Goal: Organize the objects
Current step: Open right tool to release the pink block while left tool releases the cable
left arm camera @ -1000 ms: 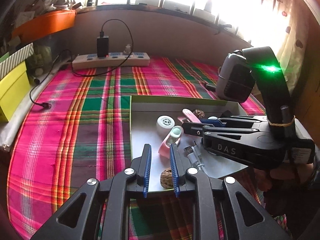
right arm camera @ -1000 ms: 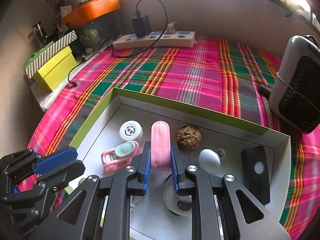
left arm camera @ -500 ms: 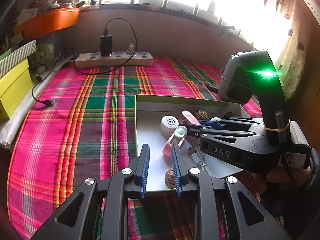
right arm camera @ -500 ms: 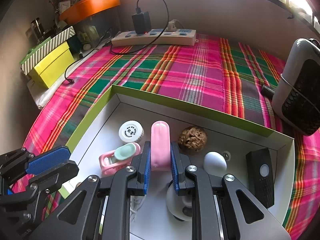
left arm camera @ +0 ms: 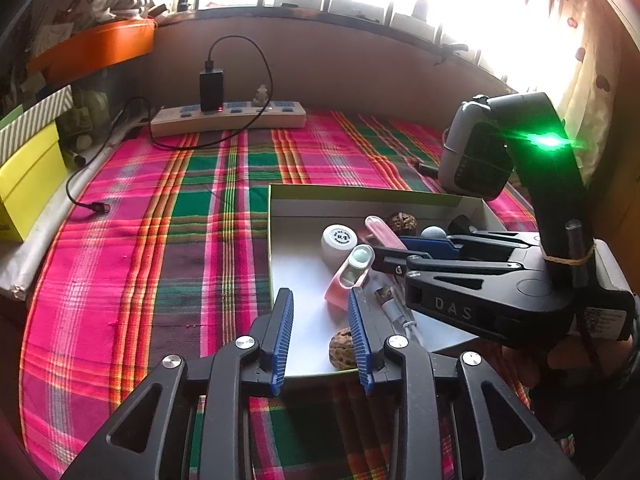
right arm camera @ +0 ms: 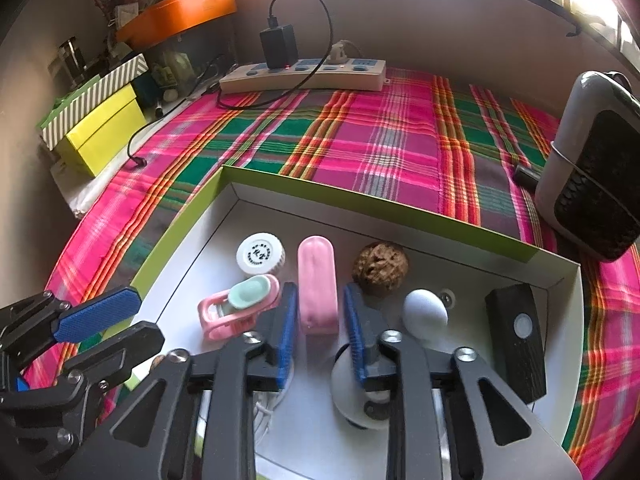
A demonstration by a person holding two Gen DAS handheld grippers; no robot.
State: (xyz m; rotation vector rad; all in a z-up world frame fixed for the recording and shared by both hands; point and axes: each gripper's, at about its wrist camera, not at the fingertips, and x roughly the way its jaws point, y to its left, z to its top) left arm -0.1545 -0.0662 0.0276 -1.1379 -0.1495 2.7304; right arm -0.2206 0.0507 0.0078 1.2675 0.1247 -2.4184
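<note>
The right hand-held gripper (right arm camera: 317, 316), low centre of the right wrist view, has its blue pads set either side of a pink capsule-shaped case (right arm camera: 317, 282) in a shallow green-edged box (right arm camera: 384, 216); a thin gap shows beside each pad, so whether it grips or merely brackets the case cannot be told. The case lies lengthwise along the fingers, an alignment that suits a straight lift. Around it in the box sit a round white capped jar (right arm camera: 261, 255) to the upper left, a pink clip with a mint insert (right arm camera: 240, 308) at left, a walnut (right arm camera: 380, 270) at right, a white egg-shaped piece (right arm camera: 425, 312) and a black rectangular block (right arm camera: 516, 338) at far right. The left hand-held gripper (left arm camera: 321, 338), bottom centre of its own view, hangs open and empty over the box's near edge, with a second walnut (left arm camera: 340, 350) just by its right pad, probably waiting its turn. The box rests on a plaid-covered bench (left arm camera: 160, 240); a power strip (left arm camera: 228, 118) lies along the far wall.
</note>
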